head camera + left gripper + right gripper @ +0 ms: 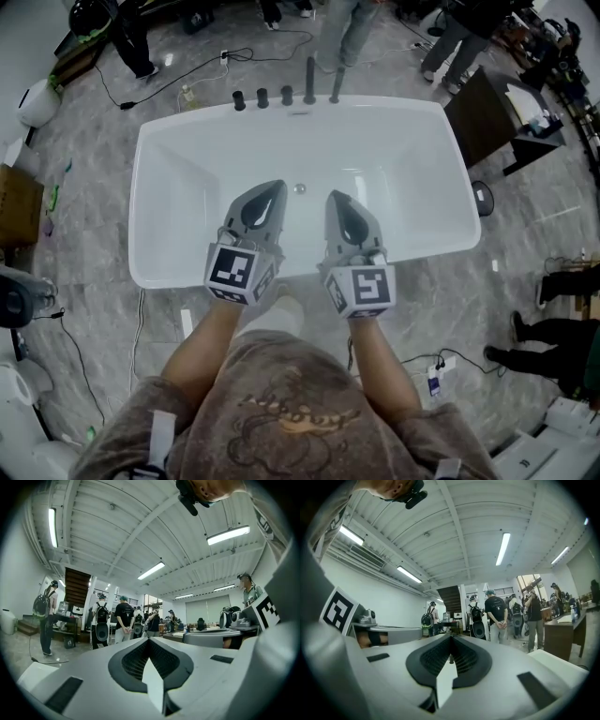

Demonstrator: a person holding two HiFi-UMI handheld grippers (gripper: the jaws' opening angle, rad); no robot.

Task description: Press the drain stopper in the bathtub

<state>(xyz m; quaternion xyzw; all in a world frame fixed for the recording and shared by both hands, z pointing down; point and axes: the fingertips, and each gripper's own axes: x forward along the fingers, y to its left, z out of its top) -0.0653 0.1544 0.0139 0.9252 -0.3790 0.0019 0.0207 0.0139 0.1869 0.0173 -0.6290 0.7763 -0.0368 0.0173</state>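
Note:
A white bathtub (pixel 433 131) lies below me on the marble floor. Its small round chrome drain stopper (pixel 300 188) sits in the basin's middle. My left gripper (pixel 277 186) and right gripper (pixel 336 196) are held side by side over the tub's near half, tips on either side of the stopper and seemingly well above it. Both are shut with nothing held. In the left gripper view the left gripper (pixel 149 640) points level across the room with its jaws meeting. The right gripper (pixel 451 638) shows the same in its own view. Neither gripper view shows the tub.
Black taps and a spout (pixel 309 81) line the tub's far rim. A dark cabinet (pixel 487 117) stands at the right, with cables (pixel 187 75) on the floor behind. Several people (pixel 495 613) stand around the room.

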